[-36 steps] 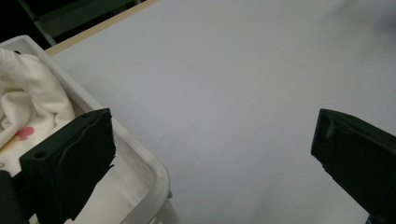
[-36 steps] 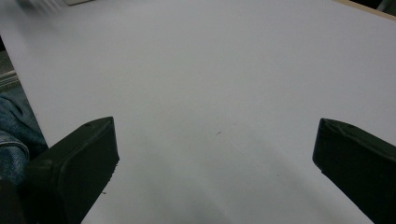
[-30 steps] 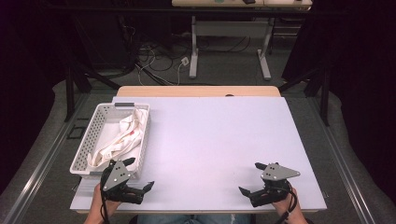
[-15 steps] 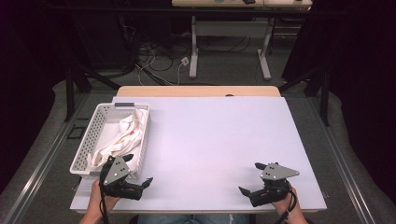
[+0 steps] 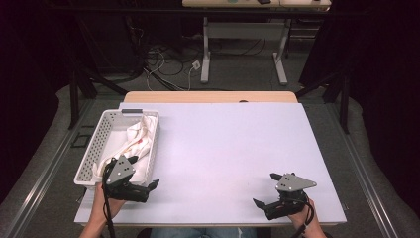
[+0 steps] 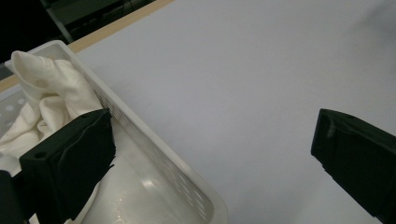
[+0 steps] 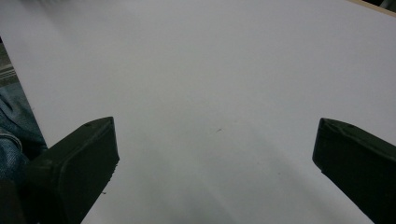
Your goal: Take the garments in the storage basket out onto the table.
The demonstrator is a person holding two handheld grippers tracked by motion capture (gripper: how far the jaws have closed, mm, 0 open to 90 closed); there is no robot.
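From the high view, you are holding your left gripper [image 5: 148, 187] at the near left of the white table [image 5: 233, 148], just beside the near right corner of the white basket [image 5: 94, 148]. The cream cloth [image 5: 136, 141] is lying bunched inside that basket, and a small red mark on the cloth is showing from this angle. Your right gripper [image 5: 262, 201] is sitting at the near right of the table, well apart from the basket and the cloth.

The left gripper view is giving you what the high view is not: the basket's perforated side wall [image 6: 154, 158] is running between the two jaws, with one jaw standing over the basket's inside and the other over bare table. The cloth [image 6: 46, 93] is showing heaped against the far end of the basket, beyond that jaw. Whether the jaw is touching the cloth or the rim, I cannot tell.

The right gripper view is showing bare table surface [image 7: 210, 84] between its jaws, and blue denim [image 7: 11, 135] at the table's edge.

Jaws: you are keeping your left gripper spread wide, gripping nothing. You are also keeping your right gripper spread wide, with nothing between its jaws and nothing touching them.
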